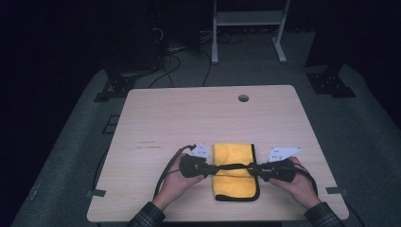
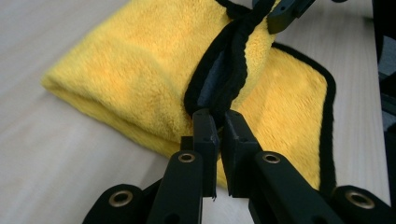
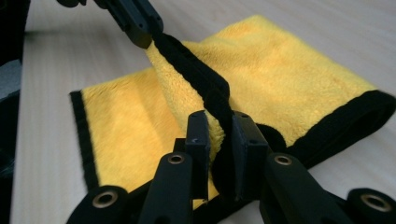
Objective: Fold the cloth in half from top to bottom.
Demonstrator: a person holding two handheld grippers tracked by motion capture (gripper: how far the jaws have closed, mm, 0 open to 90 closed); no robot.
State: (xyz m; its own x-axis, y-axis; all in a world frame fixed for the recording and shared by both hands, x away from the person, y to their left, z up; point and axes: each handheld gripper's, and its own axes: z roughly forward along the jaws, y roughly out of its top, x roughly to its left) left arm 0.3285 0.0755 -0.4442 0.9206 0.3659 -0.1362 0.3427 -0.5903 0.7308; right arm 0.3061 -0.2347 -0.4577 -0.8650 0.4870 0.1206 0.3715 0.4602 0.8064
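Yellow towel (image 1: 234,171), black-edged, mid-fold on table (image 1: 189,113). Left gripper (image 2: 217,122) and right gripper (image 3: 219,126) each pinch its raised hem. Next: carry hem across evenly.

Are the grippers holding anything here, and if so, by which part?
Both hold the yellow towel by its black-trimmed edge: the left gripper pinches one end of that lifted edge, the right gripper the other end, stretching it between them above the table.
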